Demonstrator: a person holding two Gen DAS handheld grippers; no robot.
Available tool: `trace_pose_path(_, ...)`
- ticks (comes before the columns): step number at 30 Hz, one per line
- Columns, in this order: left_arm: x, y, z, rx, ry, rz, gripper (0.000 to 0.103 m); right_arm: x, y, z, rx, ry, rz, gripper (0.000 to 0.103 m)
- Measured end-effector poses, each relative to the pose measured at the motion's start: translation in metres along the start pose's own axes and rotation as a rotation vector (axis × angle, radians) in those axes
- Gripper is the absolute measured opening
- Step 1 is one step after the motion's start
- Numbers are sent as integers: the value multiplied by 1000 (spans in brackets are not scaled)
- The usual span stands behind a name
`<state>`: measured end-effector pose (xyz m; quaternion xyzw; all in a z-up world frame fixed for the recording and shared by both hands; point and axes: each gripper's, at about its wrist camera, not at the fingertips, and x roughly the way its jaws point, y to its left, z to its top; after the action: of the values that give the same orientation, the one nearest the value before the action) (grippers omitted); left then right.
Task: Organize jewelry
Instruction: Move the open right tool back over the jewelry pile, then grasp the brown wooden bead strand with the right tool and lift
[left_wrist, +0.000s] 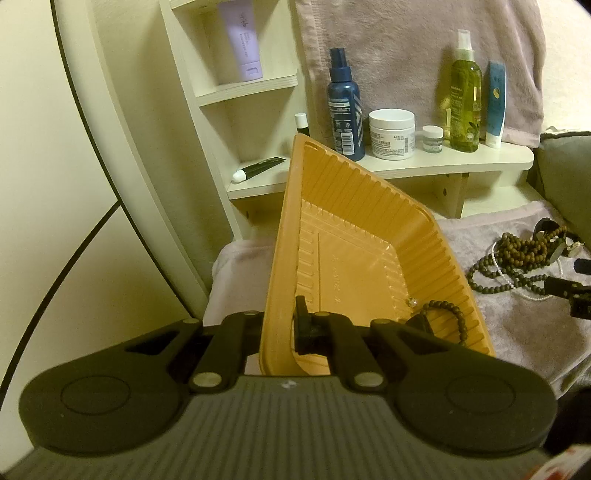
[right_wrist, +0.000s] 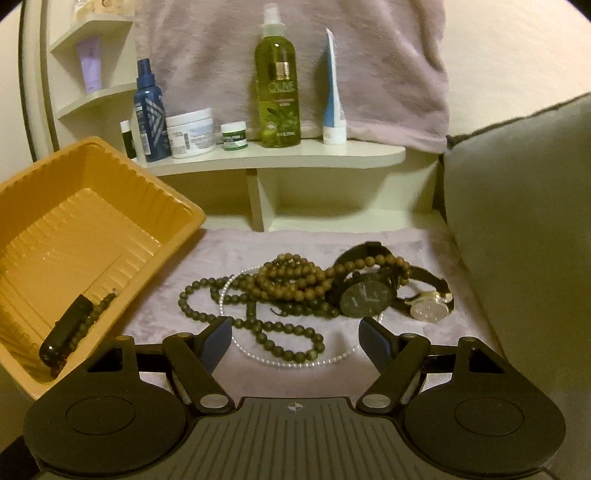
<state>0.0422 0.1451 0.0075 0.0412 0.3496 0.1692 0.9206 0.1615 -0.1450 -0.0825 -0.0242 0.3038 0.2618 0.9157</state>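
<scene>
tray (left_wrist: 332, 240) pinched at near rim, tilted, by left gripper (left_wrist: 280, 328) | bracelet (left_wrist: 448, 317) inside | right gripper (right_wrist: 295, 343) jaws spread over beads (right_wrist: 280, 288), watches at blanket middle | risk: bracelet spilled by tilt

Colours of tray, jewelry and cloth.
The ribbed tray (right_wrist: 110, 206) was orange; the beads (right_wrist: 288, 277) brown, the watch (right_wrist: 364, 299) black, the cloth (right_wrist: 424, 332) pale lilac.

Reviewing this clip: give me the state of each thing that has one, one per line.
Left gripper: shut on the tray's wall.
Right gripper: open, empty.
Orange tray: tilted, one beaded bracelet inside.
Bead necklaces: tangled heap on the cloth.
Black watch: lying on the heap.
Silver watch: lying beside it.
</scene>
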Motion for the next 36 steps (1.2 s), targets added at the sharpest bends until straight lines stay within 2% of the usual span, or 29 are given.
trace_pose_path(4, 0, 0, 0, 1, 2, 1, 6, 8, 9, 6, -67, -4, 8, 62)
trace_pose_path(10, 0, 0, 1, 2, 2, 1, 6, 26, 19, 15, -223, 22, -2, 49)
trace_pose_path(16, 0, 1, 1, 1, 2, 1, 6, 45, 28, 14, -452, 60, -15, 45)
trace_pose_path(23, 0, 1, 2, -2, 2, 1, 6, 56, 30, 9, -585, 84, -30, 33)
trace_pose_path(26, 0, 1, 2, -3, 2, 0, 6, 56, 36, 5, -650, 80, -47, 21)
trace_pose_path(27, 0, 1, 2, -2, 2, 1, 6, 56, 36, 4, -654, 80, -45, 16)
trace_pose_path(30, 0, 1, 2, -3, 3, 0, 6, 53, 36, 4, -646, 76, -43, 7)
trace_pose_path(36, 0, 1, 2, -3, 1, -1, 6, 31, 37, 11, -556, 12, -18, 7)
